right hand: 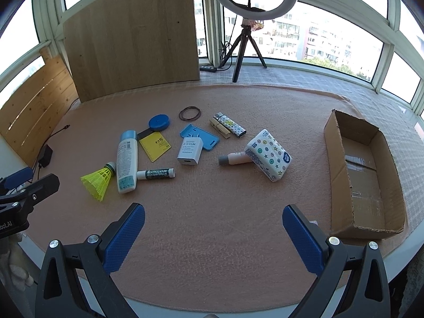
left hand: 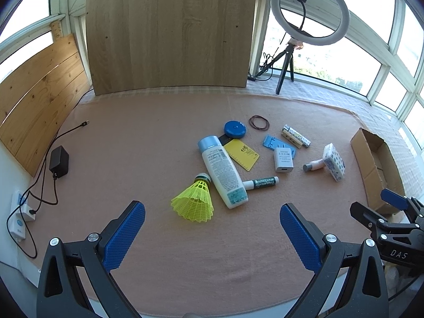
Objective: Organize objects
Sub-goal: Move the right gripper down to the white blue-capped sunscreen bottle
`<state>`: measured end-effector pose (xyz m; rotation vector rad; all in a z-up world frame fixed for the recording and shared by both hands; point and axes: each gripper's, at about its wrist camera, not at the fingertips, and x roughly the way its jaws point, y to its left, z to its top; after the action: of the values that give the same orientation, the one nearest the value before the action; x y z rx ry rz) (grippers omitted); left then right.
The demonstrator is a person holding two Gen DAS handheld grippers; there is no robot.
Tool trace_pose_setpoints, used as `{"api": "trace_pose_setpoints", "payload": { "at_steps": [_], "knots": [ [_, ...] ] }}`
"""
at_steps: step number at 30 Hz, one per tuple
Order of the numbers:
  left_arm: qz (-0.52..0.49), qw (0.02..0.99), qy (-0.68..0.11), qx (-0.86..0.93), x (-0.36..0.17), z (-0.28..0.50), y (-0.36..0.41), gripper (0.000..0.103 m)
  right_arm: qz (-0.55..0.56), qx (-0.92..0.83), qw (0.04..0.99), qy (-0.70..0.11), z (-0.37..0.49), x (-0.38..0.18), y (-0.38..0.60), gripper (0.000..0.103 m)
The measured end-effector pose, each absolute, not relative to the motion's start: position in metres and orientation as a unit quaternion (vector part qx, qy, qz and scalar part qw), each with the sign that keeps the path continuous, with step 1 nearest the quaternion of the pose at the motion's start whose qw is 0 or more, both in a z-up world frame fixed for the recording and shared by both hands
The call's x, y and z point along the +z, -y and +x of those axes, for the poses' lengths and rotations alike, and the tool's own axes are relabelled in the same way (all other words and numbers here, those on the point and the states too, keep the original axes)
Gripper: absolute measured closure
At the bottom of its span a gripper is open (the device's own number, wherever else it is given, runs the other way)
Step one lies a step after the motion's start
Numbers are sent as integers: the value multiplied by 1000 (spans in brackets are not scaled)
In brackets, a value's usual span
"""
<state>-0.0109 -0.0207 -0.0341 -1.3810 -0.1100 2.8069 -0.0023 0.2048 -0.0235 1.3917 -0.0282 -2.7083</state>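
Left wrist view: left gripper [left hand: 212, 234] and right gripper [right hand: 213, 235] both spread, empty; yellow shuttlecock [left hand: 194, 201] looked light, crushable, best pinched at cork.

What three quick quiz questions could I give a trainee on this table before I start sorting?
1. True or false: the cardboard box already holds some of the items.
2. What touches the shuttlecock at its cork end? A) the lotion bottle B) the charger C) the rubber bands
3. Fill in: the left gripper and right gripper are both ____.

Key: 1 false, the box shows only its bare bottom; 2 A; 3 open, holding nothing.
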Motion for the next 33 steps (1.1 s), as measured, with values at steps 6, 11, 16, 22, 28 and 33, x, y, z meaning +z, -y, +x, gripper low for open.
{"api": "trace_pose_setpoints", "payload": {
  "at_steps": [6,11,16,22,28,33],
  "knots": [
    [-450,11,43,892,-44,-19,29,0,471,-878,75,44,-17,-33,-208,0],
    [-461,17,42,886,-56,-26,30,0,481,-869,93,70,-31,-39,-210,3],
    [-465,24,36,885,-64,-37,28,3,495,-855,124,95,-49,-45,-205,20],
    [-470,31,30,882,-73,-55,26,11,503,-845,155,98,-77,-48,-191,33],
    [-483,48,37,874,-86,-74,21,25,530,-817,190,122,-107,-61,-176,44],
    [-506,71,59,857,-105,-90,17,39,553,-792,217,140,-129,-76,-163,49]
  ]
}}
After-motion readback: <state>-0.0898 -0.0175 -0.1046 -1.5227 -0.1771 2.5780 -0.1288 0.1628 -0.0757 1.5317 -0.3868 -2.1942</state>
